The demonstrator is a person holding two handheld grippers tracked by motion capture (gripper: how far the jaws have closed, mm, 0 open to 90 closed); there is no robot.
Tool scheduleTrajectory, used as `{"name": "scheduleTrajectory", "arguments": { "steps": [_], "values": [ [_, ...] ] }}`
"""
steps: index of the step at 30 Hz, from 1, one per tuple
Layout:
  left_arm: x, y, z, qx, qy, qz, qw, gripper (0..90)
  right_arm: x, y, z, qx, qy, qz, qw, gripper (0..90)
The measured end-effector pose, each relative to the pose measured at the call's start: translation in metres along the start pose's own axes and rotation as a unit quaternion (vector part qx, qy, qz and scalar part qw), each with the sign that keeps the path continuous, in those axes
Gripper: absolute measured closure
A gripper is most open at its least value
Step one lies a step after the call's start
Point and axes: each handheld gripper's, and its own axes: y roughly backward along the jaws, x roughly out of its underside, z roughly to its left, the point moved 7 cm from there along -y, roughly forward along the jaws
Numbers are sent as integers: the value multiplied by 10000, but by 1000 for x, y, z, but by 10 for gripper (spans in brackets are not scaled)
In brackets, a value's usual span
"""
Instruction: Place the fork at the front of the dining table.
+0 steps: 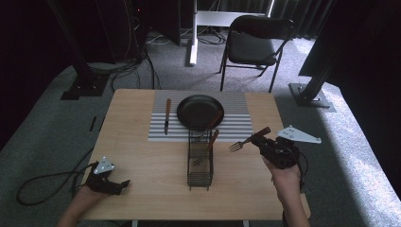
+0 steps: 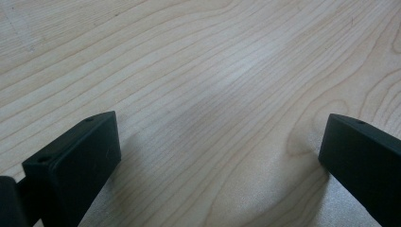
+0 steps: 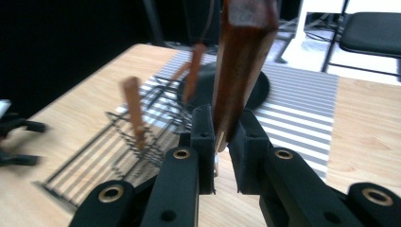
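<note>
A fork (image 1: 241,143) with a brown wooden handle (image 3: 239,61) is held above the table, right of a black wire caddy (image 1: 199,166). My right gripper (image 1: 259,140) is shut on that handle, which rises between the jaws in the right gripper view; the tines point left toward the caddy. Two more wooden-handled utensils (image 1: 213,138) lean in the caddy (image 3: 118,142). A black plate (image 1: 199,111) lies on a striped placemat (image 1: 236,124), with a knife (image 1: 167,116) to its left. My left gripper (image 1: 124,184) rests at the table's front left, open over bare wood (image 2: 220,142).
A black folding chair (image 1: 255,45) stands beyond the table's far edge. Dark stand legs and cables lie on the carpet at both sides. The left gripper's cable (image 1: 42,182) loops off the table's left side. Bare wood lies between the caddy and each gripper.
</note>
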Motion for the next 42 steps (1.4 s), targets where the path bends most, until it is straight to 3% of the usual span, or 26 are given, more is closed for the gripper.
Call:
{"name": "scheduleTrajectory", "arguments": {
  "steps": [7, 9, 24, 33, 42],
  "values": [
    [0, 0, 0, -2, -1, 1, 10000, 0, 10, -23, -16, 350, 51, 185, 9992, 806],
    [0, 0, 0, -5, -5, 0, 10000, 0, 14, -37, -26, 512, 21, 248, 9984, 806],
    [0, 0, 0, -4, -3, -1, 10000, 0, 9, -98, -65, 921, -74, 682, 9934, 806],
    [0, 0, 0, -4, -3, -1, 10000, 0, 10, -124, -78, 1082, -106, 951, 9895, 806],
    [0, 0, 0, -4, -2, -1, 10000, 0, 14, -139, -88, 1280, -120, 1169, 9848, 806]
  ]
}}
